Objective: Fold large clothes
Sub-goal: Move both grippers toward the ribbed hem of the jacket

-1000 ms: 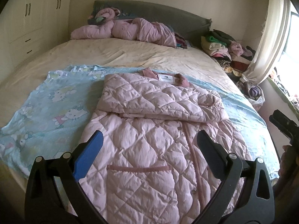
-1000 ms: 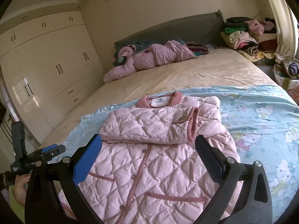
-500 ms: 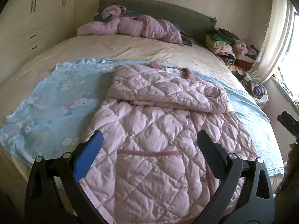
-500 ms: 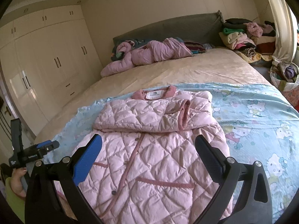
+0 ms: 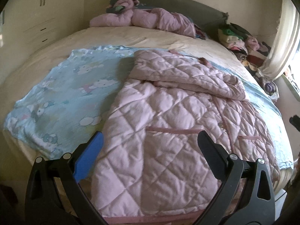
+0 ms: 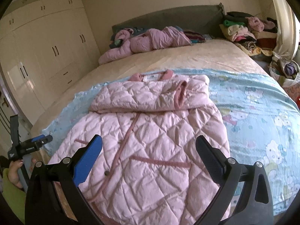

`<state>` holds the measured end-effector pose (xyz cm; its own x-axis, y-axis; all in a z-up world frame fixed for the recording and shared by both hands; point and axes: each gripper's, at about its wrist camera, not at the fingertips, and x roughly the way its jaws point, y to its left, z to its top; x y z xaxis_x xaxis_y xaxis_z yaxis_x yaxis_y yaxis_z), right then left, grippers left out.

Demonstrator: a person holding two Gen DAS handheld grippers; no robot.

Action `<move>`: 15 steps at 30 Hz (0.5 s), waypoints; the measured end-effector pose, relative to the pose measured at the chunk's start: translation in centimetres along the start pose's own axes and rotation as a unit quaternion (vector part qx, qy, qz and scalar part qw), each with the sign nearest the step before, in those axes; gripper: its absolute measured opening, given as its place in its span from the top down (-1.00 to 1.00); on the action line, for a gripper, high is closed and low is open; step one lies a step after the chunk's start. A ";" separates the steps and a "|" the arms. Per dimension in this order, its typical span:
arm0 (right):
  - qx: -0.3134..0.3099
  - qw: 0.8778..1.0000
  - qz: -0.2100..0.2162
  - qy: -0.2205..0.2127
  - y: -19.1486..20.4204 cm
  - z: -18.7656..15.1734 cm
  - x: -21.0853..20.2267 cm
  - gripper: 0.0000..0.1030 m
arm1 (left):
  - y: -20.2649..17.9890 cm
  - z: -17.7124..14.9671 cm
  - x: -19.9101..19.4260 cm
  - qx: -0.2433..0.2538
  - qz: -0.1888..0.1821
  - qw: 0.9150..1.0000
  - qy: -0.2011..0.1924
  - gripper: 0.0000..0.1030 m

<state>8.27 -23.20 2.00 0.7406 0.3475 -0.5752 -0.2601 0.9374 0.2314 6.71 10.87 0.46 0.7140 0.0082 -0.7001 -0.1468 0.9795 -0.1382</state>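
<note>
A pink quilted coat (image 5: pixel 168 116) (image 6: pixel 150 129) lies front-up on a light blue cartoon-print sheet (image 5: pixel 61 97) (image 6: pixel 258 112) across the foot of the bed. Both sleeves are folded over its chest, and its hem hangs at the bed's near edge. My left gripper (image 5: pixel 150 140) hovers open over the hem's left part, nothing between its fingers. My right gripper (image 6: pixel 149 144) is open above the hem's right part, over a pocket trim. In the right wrist view the left gripper (image 6: pixel 31 144) shows at the far left, held by a hand (image 6: pixel 15 170).
A second pink quilted garment (image 5: pixel 148 18) (image 6: pixel 148 41) lies crumpled by the grey headboard (image 6: pixel 168 16). Piles of clothes (image 6: pixel 243 30) (image 5: pixel 241 39) sit beside the bed's far right, near a curtain (image 5: pixel 281 37). White wardrobes (image 6: pixel 43 56) line the left wall.
Both grippers have moved lower and closer to the coat's hem, so the coat fills more of each view. Both stay open. The coat has not moved.
</note>
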 end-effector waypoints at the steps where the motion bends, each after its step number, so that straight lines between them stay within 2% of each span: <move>1: 0.001 1.000 -0.002 0.004 -0.2 -0.3 0.1 -0.92 | 0.5 -0.2 0.0 -0.006 -0.005 1.000 0.001 -0.82; 11: 0.011 1.000 -0.001 0.021 -1.2 -2.2 0.5 -0.92 | 4.2 -2.4 0.3 -0.035 0.016 0.999 0.023 -0.82; 15: 0.014 1.000 0.000 0.025 -1.5 -2.7 0.6 -0.92 | 5.7 -3.2 0.2 -0.048 0.012 0.998 0.029 -0.82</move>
<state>7.42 -24.30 -0.76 0.7092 0.3479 -0.6132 -0.2414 0.9370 0.2524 3.82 15.86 -2.69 0.6688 0.0178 -0.7433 -0.2315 0.9550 -0.1853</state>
